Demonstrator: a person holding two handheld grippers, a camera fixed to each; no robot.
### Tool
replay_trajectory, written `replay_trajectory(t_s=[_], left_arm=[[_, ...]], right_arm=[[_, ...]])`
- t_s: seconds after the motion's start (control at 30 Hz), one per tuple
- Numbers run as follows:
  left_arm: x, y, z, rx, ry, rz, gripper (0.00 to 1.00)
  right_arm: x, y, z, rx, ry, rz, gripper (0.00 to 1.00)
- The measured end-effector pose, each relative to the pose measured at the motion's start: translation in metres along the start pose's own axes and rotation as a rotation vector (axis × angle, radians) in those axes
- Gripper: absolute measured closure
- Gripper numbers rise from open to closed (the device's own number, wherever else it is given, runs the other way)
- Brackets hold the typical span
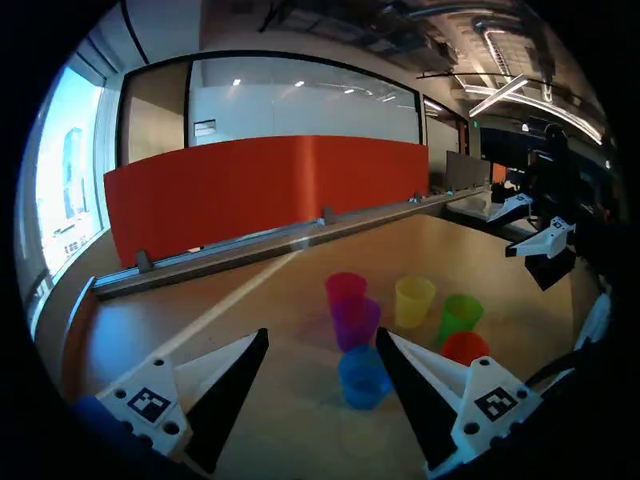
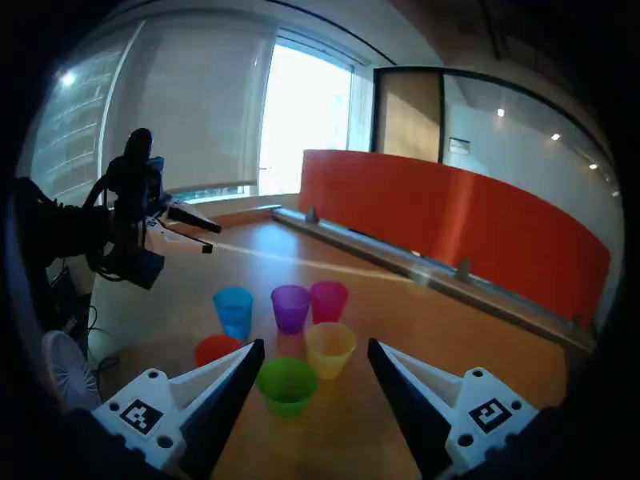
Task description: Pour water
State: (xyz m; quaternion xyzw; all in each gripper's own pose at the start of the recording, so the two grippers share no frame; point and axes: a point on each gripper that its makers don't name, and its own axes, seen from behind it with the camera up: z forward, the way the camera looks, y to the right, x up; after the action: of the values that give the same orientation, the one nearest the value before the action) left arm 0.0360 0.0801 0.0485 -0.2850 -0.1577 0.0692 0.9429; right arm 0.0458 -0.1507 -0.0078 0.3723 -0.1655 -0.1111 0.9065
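Six small translucent plastic cups stand upright in a loose cluster on a wooden tabletop.

In the left gripper view, the blue cup is nearest. It sits just ahead of the left hand-held gripper, in the gap between its fingers. These are spread wide and hold nothing. The purple cup is directly beyond the blue one, and the pink cup is close behind that. The yellow cup, green cup and orange cup stand beyond this gripper's right finger.

In the right gripper view, the right hand-held gripper is also spread and empty. The green cup lies between its fingers, with the yellow cup just past it.

Beyond the cups, an orange divider panel runs along the far edge of the tabletop. A bright window is behind it.

Pouring appears not to have begun, since no cup is lifted or tilted and neither gripper touches one. Grasping a cup, raising it and tipping it over another all seem left to do.

Whether any cup holds water cannot be made out. The orange cup is partly hidden behind a finger in both views. The person holding the far gripper is dark and indistinct.
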Motion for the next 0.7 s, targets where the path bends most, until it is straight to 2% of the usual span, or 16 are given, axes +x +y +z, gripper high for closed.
replay_trajectory(t_s=[0.4, 0.7], left_arm=[[-0.043, 0.015, 0.015, -0.05, -0.084, 0.026, 0.0], [-0.069, 0.027, 0.02, -0.091, -0.138, 0.048, 0.0]], right_arm=[[-0.05, -0.013, 0.017, 0.041, -0.102, -0.011, 0.0], [-0.075, -0.02, 0.026, 0.06, -0.154, -0.023, 0.0]])
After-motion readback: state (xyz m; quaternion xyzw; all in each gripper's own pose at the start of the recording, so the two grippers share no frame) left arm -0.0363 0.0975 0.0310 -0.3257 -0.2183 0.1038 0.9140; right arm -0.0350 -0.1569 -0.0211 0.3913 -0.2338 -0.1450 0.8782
